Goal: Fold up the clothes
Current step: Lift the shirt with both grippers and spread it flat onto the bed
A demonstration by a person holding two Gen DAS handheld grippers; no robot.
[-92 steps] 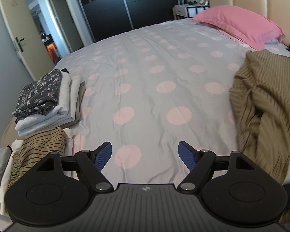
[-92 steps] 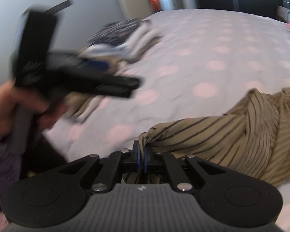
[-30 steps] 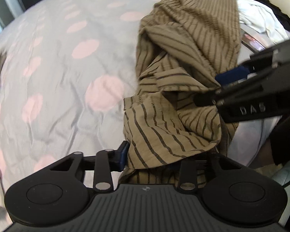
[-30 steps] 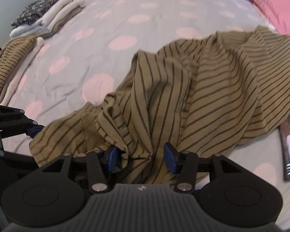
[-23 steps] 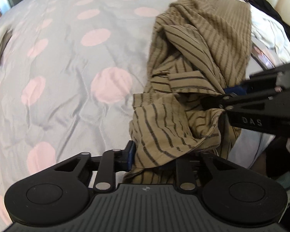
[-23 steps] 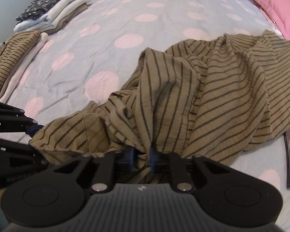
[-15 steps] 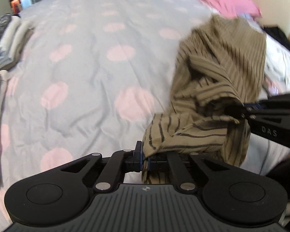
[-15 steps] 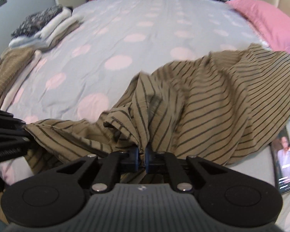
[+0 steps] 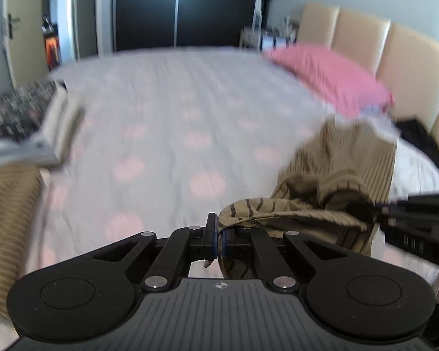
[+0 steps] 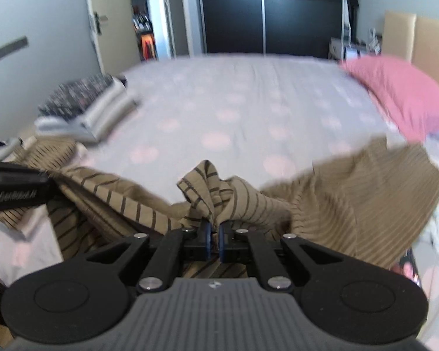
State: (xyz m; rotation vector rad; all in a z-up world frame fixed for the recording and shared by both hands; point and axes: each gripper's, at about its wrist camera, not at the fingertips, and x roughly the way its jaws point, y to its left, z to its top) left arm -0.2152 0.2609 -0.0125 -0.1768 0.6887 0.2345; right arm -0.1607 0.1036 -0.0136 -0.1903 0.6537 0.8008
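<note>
An olive-brown striped garment [image 9: 336, 161] lies crumpled on the right side of the bed, and its near edge is lifted off the sheet. My left gripper [image 9: 218, 234] is shut on one bunched corner of it. My right gripper [image 10: 214, 234] is shut on another bunch of the same garment [image 10: 351, 199], further right along the edge. The cloth hangs stretched between the two grips. In the right wrist view the left gripper [image 10: 44, 187] shows at the left edge. In the left wrist view the right gripper [image 9: 363, 207] shows at the right. Both views are blurred.
The bed has a grey sheet with pink dots [image 9: 175, 122]. A stack of folded clothes [image 9: 23, 122] sits at its left edge, with another striped garment [image 9: 5, 204] in front of it. A pink pillow [image 9: 330, 79] and a beige headboard [image 9: 395, 44] are at the right, and a black wardrobe [image 10: 263, 14] stands beyond the bed.
Both grippers shut on the striped garment and rose, lifting its near edge off the bed. Both views tilted up to take in the far wall.
</note>
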